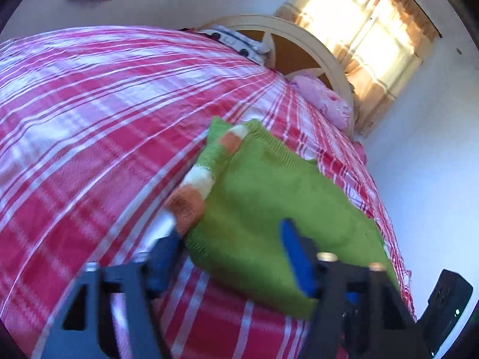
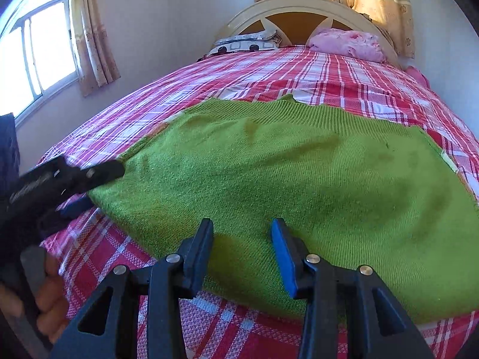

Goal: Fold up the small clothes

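Right wrist view: right hand-held gripper (image 2: 241,240) half spread over green knitted sweater (image 2: 299,173) near bed's (image 2: 269,71) near edge, pinching nothing; left hand-held gripper (image 2: 98,185) straddles sweater's left edge, grip unclear.

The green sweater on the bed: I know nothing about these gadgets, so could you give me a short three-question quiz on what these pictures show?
1. True or false: the green sweater lies on a plain blue cover.
2. Pick one. In the right wrist view, what rests against the headboard on the right side?
A. a crumpled pink blanket
B. a stack of books
C. a lamp
3. In the left wrist view, which two colours besides green band the sleeve?

Key
1. False: the bedspread is red-and-white checked.
2. A.
3. Orange and white.
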{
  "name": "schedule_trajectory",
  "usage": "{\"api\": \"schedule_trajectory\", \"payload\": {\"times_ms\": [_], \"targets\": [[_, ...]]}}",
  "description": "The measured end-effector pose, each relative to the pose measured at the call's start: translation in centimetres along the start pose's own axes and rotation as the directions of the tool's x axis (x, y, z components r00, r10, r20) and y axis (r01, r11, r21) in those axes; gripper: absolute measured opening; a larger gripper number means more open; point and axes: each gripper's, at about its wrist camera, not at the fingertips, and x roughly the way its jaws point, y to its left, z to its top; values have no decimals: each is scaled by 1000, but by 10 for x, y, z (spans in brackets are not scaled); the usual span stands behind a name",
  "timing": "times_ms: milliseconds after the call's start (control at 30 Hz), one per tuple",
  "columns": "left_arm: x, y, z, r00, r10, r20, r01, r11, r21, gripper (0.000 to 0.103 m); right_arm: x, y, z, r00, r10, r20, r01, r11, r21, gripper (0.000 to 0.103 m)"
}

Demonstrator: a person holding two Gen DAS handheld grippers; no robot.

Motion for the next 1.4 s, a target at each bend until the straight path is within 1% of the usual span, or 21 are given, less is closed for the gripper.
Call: {"api": "schedule_trajectory", "payload": {"times_ms": [33, 100, 133, 267, 400, 433, 467, 500, 567, 700, 767, 900, 933, 1000, 1033, 1100, 1167, 1200, 1267, 1367, 1400], "targets": [[6, -1, 1, 1000, 13, -11, -13, 1000, 4, 49, 0, 0, 0, 1000, 0, 0, 0, 1000, 0, 42], [16, 4, -2, 999, 28, -32, -29, 999, -19, 46, 0, 0, 0, 1000, -1, -2, 1, 1000, -1, 43], [15, 5, -5, 999, 30, -18, -30, 999, -18, 43, 0, 0, 0, 1000, 0, -3, 0, 1000, -2, 44], [11, 11, -6, 1000, -10, -11, 10, 1000, -30, 43, 1, 2, 6, 999, -8, -33, 7, 1000, -9, 48], [8, 14, -8, 999, -41, 5, 41, 998, -52, 43, 4, 10, 47, 999, 26, -23, -27, 1000, -11, 53], [8, 15, -9, 999, -46, 7, 47, 997, -56, 43, 6, 14, 60, 1000, 26, -8, -27, 999, -19, 62], [7, 18, -10, 998, -56, 10, 56, 996, -67, 44, 11, 18, 75, 1000, 30, 4, -30, 999, -23, 76], [6, 20, -10, 997, -70, 14, 71, 994, -85, 44, 20, 22, 91, 999, 48, 5, -48, 999, -22, 81], [6, 24, -10, 996, -88, 16, 89, 991, -101, 44, 45, 31, 116, 995, 96, -25, -97, 995, -22, 82], [5, 22, -11, 996, -88, 18, 89, 991, -98, 44, 105, 65, 147, 984, 122, -126, -129, 990, -49, 82], [5, 22, -11, 996, -90, 19, 91, 991, -100, 44, 127, 81, 154, 981, 112, -157, -125, 989, -76, 82], [4, 25, -12, 995, -97, 22, 99, 989, -113, 40, 169, 119, 148, 966, 33, -255, -94, 968, -233, 82], [3, 27, -13, 995, -99, 22, 101, 988, -119, 37, 173, 123, 145, 966, 3, -257, -76, 959, -273, 82], [2, 31, -13, 994, -107, 22, 109, 985, -134, 36, 179, 133, 138, 969, -69, -238, -25, 929, -370, 82], [1, 31, -13, 994, -108, 22, 110, 985, -135, 36, 181, 136, 136, 969, -86, -234, -15, 917, -398, 82], [0, 30, -14, 994, -105, 21, 107, 986, -131, 36, 181, 138, 133, 971, -100, -217, -3, 903, -429, 78], [0, 30, -14, 994, -107, 22, 109, 985, -132, 36, 177, 133, 133, 973, -111, -203, 16, 908, -419, 58], [0, 30, -14, 994, -106, 22, 108, 985, -132, 36, 176, 130, 134, 973, -116, -198, 25, 912, -409, 54], [-1, 29, -14, 995, -102, 22, 104, 986, -130, 34, 173, 123, 138, 976, -110, -188, 31, 924, -382, 36], [4, 25, -10, 996, -85, 16, 86, 988, -129, 29, 168, 109, 145, 980, -59, -192, -3, 952, -305, 19], [7, 22, -8, 997, -78, 12, 79, 990, -119, 27, 166, 103, 147, 980, -28, -199, -26, 964, -264, 18]]}}
